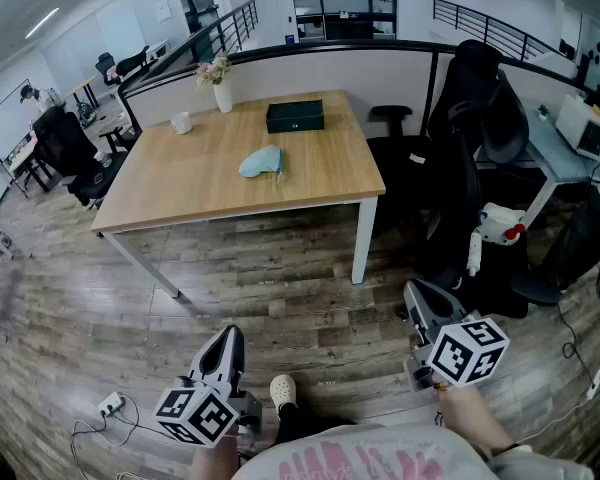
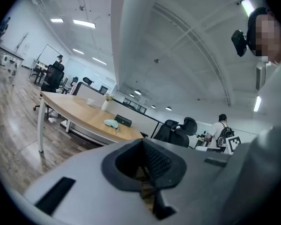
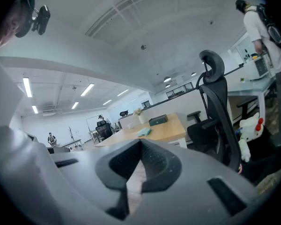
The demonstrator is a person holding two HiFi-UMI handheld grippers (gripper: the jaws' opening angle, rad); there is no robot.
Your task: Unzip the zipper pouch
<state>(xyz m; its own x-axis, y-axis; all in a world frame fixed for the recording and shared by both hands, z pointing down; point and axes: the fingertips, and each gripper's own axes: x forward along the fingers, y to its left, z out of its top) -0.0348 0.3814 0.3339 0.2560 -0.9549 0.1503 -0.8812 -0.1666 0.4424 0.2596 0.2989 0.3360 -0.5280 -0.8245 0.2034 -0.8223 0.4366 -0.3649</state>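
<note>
The light blue zipper pouch (image 1: 262, 161) lies near the middle of the wooden table (image 1: 180, 183), far in front of me. It also shows small in the left gripper view as the pouch (image 2: 111, 123) and in the right gripper view as the pouch (image 3: 143, 131). My left gripper (image 1: 227, 346) hangs low by my body over the floor, jaws shut and empty. Over to the right, my right gripper (image 1: 420, 298) is also held low and shut, with nothing in it. Both are well short of the table.
A black box (image 1: 295, 116), a vase with flowers (image 1: 220, 83) and a white cup (image 1: 181, 122) stand at the table's far side. Black office chairs (image 1: 470, 158) crowd its right side, with a white plush toy (image 1: 495, 226). A power strip (image 1: 110, 404) lies on the floor at left.
</note>
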